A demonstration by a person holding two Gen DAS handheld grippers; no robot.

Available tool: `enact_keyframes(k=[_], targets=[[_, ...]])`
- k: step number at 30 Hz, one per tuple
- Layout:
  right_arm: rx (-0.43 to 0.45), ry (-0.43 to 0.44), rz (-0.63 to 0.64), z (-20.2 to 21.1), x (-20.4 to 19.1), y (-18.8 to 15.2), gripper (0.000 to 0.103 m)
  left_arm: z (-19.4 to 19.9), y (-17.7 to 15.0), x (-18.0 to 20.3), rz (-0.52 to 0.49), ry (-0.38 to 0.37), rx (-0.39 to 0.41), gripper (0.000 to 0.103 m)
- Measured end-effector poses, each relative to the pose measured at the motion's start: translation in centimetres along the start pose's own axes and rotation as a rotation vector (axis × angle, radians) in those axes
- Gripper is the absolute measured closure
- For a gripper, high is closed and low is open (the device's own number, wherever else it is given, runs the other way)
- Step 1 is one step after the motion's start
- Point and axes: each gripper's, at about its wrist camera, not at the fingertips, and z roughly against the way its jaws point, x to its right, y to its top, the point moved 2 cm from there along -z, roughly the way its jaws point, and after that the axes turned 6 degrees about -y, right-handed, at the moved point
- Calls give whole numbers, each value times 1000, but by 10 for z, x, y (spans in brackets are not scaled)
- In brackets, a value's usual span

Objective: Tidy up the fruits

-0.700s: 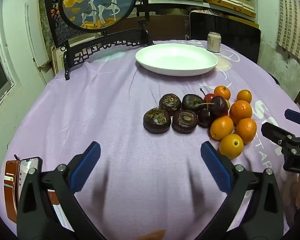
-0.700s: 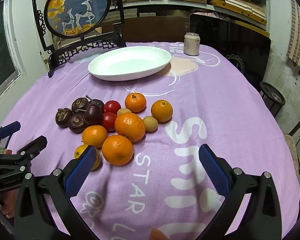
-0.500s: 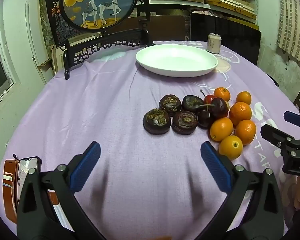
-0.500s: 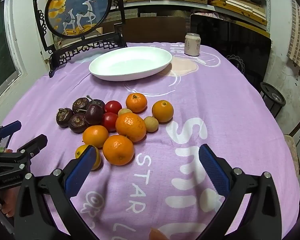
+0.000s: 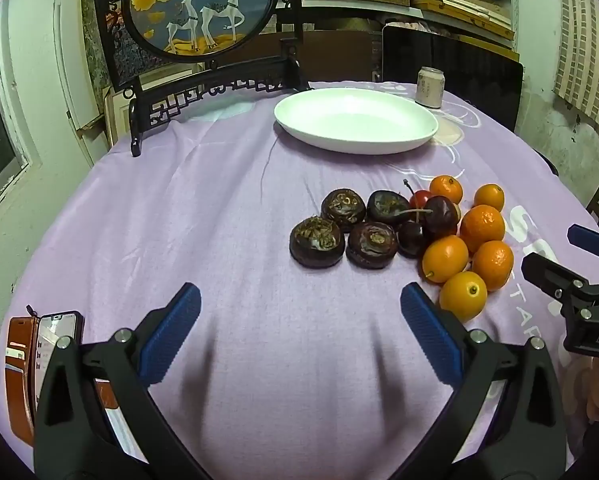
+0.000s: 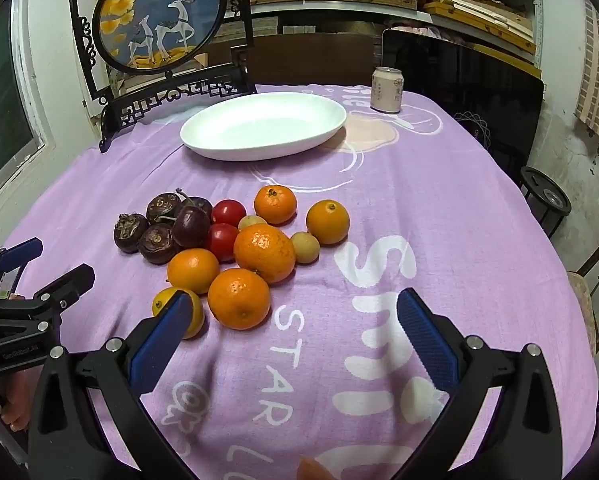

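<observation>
Both my claws hang spread wide and gripping nothing, my left claw (image 5: 299, 332) and my right claw (image 6: 293, 338) just short of the fruit pile (image 6: 235, 248), which sits on the purple surface (image 6: 439, 208) nearer me than the white plate (image 6: 263, 126).

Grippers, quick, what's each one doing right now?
Left gripper: open, holding nothing.
Right gripper: open, holding nothing.

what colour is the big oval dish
Plain white dish, no pattern; clearest in the right wrist view.
</observation>
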Motion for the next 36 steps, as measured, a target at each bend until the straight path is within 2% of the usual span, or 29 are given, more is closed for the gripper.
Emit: enact_keyframes(k=[36], targets=[[3,-2,4,0,1,0,1,-2,-1,-4,8,0,-8,2]])
